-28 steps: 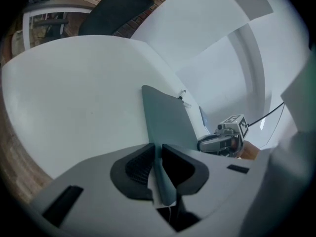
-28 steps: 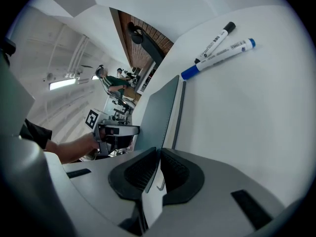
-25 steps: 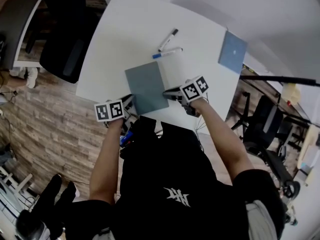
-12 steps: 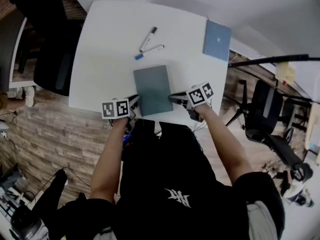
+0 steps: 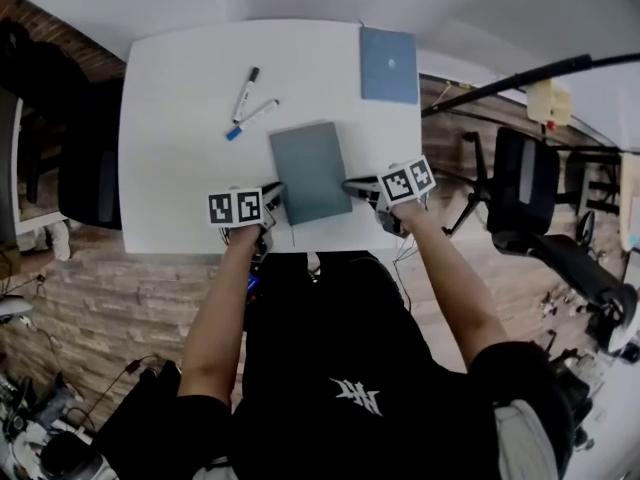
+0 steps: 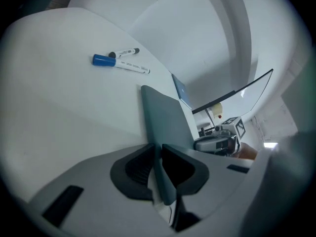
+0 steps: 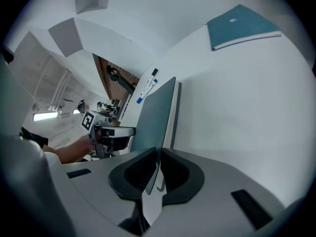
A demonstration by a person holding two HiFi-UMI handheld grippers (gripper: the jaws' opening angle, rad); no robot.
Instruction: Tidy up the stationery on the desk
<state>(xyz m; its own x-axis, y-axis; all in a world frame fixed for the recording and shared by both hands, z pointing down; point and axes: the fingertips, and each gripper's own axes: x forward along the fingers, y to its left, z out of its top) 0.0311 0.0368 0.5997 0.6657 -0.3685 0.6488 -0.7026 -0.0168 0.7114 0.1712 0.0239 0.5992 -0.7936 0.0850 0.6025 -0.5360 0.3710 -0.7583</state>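
Well, both tongs are clenched on the grey notebook (image 5: pixel 310 168) – the left tongs (image 5: pixel 272 196) pinch its near left corner, the right tongs (image 5: pixel 352 186) its near right corner. The notebook sits at the middle of the white surface (image 5: pixel 170 148), close to the near edge. Farther off to the left lie a black-capped marker (image 5: pixel 245 93) and a blue-capped marker (image 5: pixel 252 120), just beside each other – and a blue notebook (image 5: pixel 389 63) rests at the far right corner.
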